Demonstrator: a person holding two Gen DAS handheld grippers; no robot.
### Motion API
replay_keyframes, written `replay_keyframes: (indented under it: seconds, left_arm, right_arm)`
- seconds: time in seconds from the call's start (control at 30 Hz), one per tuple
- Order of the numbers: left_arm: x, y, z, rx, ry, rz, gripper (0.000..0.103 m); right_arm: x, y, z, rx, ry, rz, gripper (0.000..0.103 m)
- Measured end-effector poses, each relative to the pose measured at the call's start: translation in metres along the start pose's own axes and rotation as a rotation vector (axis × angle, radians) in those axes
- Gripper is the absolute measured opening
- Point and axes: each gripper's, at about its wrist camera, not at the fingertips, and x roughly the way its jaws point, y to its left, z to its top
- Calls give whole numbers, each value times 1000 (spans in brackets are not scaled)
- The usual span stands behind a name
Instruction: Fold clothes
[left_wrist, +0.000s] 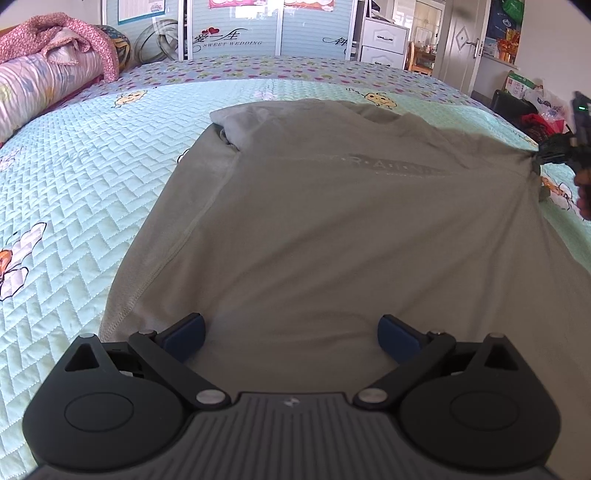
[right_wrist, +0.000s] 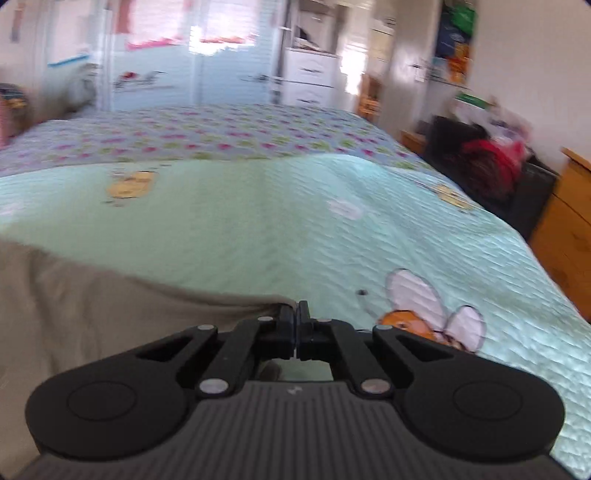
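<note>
Soft, limp shirt (left_wrist: 314, 221) on the bed (left_wrist: 92, 166): right hand-held gripper (right_wrist: 297, 317) clamps its edge, left hand-held gripper (left_wrist: 291, 332) gapes over the hem, best pinched there.

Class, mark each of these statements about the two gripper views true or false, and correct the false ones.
1. The left gripper is open above the grey T-shirt. True.
2. The right gripper is open and holds nothing. False: its fingers are shut on the shirt's edge.
3. The shirt lies on a wooden table. False: it lies on a quilted bedspread.
4. A pink blanket sits at the far left of the bed. True.
</note>
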Motion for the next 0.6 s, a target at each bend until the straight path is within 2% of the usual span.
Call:
replay_keyframes:
  seconds: [0.07,0.13,0.17,0.3,0.33,0.37,0.43,0.5,0.57,0.6]
  left_arm:
    - [0,0,0,4,0,0,103]
    - [0,1,1,2,4,-4,103]
    - [0,1,1,1,6,-7,103]
    - [-2,5,6,-13,19,-26,101]
    - [-5,9,8,-30,15,-41,95]
    - [-9,13,11,-53,5,-64,84]
    - [-21,24,18,-114,-33,-125,73]
    - [-36,39,28,-181,-109,-150,73]
    - [-47,51,38,-214,-185,-118,73]
    - [-47,59,44,-236,-197,-90,73]
  right_arm:
    - [18,6,-5,-2,76,19,2]
    - [28,11,-15,-15,112,39,4]
    - [27,7,-17,31,103,35,7]
    - [14,-19,-20,261,44,-9,33]
    - [3,-24,-22,336,24,-22,36]
    - [-9,-28,-24,412,4,-34,37]
    - [-34,-13,-32,453,-37,46,37]
    - [-59,5,-40,486,-78,133,38]
    - [-84,22,-48,519,-120,221,43]
    - [-97,30,-52,534,-140,265,49]
